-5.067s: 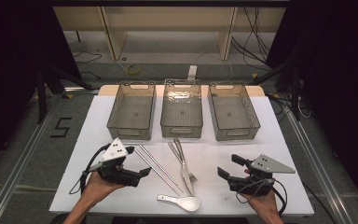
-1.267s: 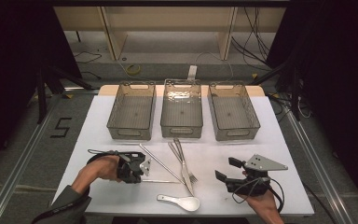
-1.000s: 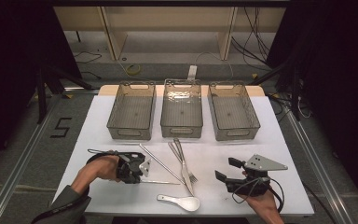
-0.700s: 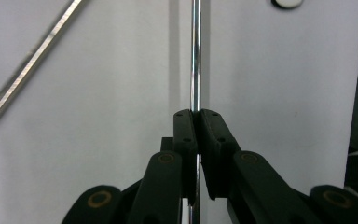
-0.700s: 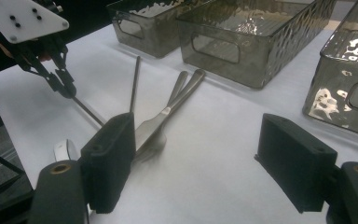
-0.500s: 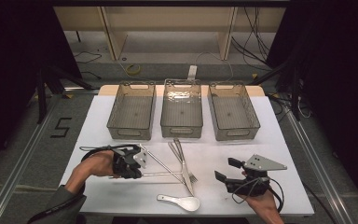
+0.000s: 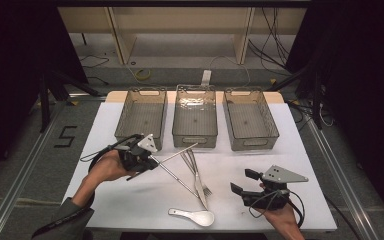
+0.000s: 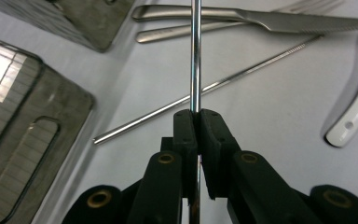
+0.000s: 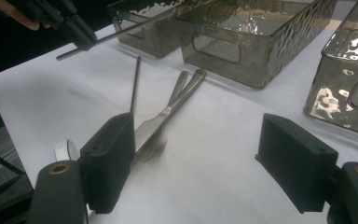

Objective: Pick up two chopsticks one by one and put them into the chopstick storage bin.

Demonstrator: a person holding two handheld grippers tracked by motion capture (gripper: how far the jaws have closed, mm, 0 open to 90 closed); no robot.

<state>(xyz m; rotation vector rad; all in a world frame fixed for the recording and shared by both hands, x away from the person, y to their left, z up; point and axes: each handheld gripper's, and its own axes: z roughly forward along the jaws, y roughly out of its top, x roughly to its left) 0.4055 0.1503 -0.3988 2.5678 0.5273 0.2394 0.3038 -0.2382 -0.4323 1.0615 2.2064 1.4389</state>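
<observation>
Left tool [image 8: 196, 122] clamped on thin steel chopstick [image 8: 195, 56], right tool [image 9: 205, 163] apart, idle. Keep level, carry over leftmost clear plastic bin [image 7: 141, 118], release low.

the left gripper [image 8: 196, 122] has its jaws clamped on a metal chopstick [image 8: 195, 51] running straight up the view. a second chopstick [image 8: 200, 91] lies slantwise on the white counter [image 8: 270, 121], with knife [image 8: 261, 18] and white spoon [image 8: 354, 112] beyond.
</observation>
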